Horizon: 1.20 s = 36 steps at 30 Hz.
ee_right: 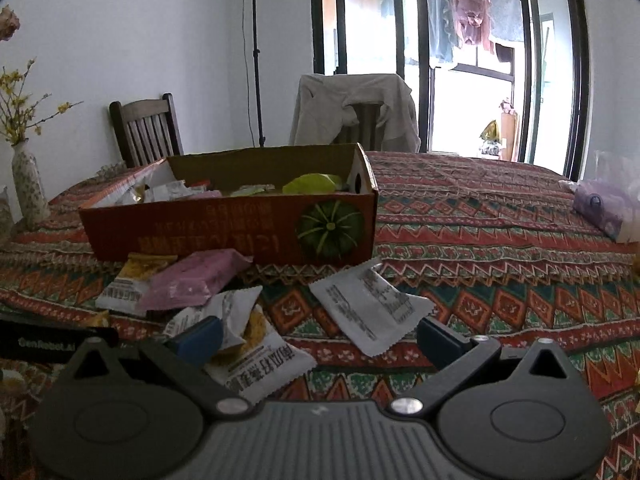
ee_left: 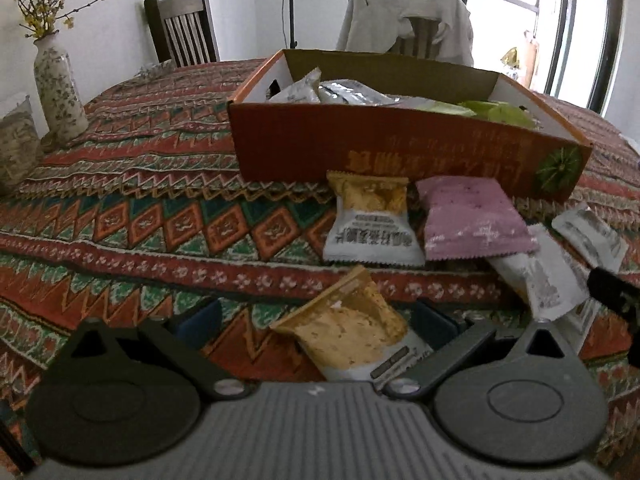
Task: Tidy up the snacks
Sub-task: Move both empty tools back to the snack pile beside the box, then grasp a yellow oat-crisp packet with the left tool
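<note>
Left gripper [ee_left: 320, 322]: spread wide, grasping nothing; yellow snack packet [ee_left: 352, 340] between its fingers.
Right gripper [ee_right: 320, 336]: spread wide, released; white packet [ee_right: 370, 306] between.
Box [ee_right: 224, 230]: far side.

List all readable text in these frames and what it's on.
"GenRobot.AI": white print on the black left gripper body, seen from the right wrist.
Orange box: large yellow Chinese characters, upside down, too blurred to read.
Yellow snack packets: bold Chinese print, upside down, not legible.
White packet: fine print, too small.
</note>
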Available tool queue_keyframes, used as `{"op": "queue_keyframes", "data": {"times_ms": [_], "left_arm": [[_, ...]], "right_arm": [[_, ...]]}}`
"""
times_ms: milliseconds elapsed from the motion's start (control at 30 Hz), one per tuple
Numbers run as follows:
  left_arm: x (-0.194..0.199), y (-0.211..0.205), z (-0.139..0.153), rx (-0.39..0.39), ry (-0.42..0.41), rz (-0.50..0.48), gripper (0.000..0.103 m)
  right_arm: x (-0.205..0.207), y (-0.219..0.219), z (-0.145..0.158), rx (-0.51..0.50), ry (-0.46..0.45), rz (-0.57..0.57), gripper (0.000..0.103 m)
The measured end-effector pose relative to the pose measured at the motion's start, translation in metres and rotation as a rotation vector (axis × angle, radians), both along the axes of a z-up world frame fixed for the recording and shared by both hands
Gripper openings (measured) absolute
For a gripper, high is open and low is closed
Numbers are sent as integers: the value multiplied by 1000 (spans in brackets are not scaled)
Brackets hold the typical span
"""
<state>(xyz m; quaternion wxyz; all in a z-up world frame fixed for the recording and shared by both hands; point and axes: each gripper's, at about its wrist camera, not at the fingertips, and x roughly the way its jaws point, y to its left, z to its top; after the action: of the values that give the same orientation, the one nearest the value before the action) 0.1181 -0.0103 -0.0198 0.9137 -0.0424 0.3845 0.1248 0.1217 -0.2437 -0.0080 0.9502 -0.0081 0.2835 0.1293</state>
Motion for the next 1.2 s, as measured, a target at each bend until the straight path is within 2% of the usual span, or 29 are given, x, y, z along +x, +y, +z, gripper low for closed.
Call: {"op": "queue_keyframes", "data": {"times_ms": [167, 200, 267, 333, 433, 500, 533, 600, 667, 733, 767, 800, 867, 933, 967, 1100, 1200], "left_arm": [[-13, 12, 0, -24, 5, -18, 103], [-16, 14, 0, -30, 5, -23, 100], [-20, 16, 1, -28, -2, -29, 92], [-25, 17, 4, -25, -20, -40, 66], [-30, 17, 8, -47, -37, -68, 49], [-32, 17, 8, -54, -54, -85, 32], [-32, 16, 9, -55, -60, -94, 28], [-33, 16, 10, -59, -66, -100, 28], [-33, 18, 11, -75, -73, -97, 33], [-36, 21, 14, -74, -87, -87, 58], [-40, 21, 17, -64, -101, -78, 65], [-43, 22, 20, -53, -112, -69, 77], [-50, 21, 24, -35, -126, -61, 84], [-56, 19, 27, -33, -117, -46, 98], [-58, 19, 27, -34, -112, -33, 103], [-62, 15, 23, -91, -96, 18, 103], [-59, 10, 20, -76, -77, 50, 103]], "right_arm": [[-4, -3, 1, 16, -1, 2, 103], [-4, -3, 0, 17, 0, 2, 103], [-5, -3, 0, 22, 2, 2, 103], [-5, -3, 0, 22, 2, 2, 103], [-5, -1, 0, 20, 3, 4, 103], [-6, -1, 0, 18, 4, 5, 103], [-6, -1, 0, 18, 5, 5, 103], [-7, -1, -1, 17, 6, 4, 103], [-7, -1, -1, 16, 6, 4, 103], [-8, -2, 0, 16, 4, 2, 103], [-9, -3, 0, 16, 3, -1, 103], [-9, -3, 0, 17, 3, -2, 103], [-9, -5, -1, 19, 4, -5, 103], [-9, -5, -2, 23, 7, -6, 103], [-9, -5, -2, 25, 8, -5, 103], [-9, -4, -4, 32, 9, 3, 103], [-12, -4, -4, 34, 7, 14, 103]]}}
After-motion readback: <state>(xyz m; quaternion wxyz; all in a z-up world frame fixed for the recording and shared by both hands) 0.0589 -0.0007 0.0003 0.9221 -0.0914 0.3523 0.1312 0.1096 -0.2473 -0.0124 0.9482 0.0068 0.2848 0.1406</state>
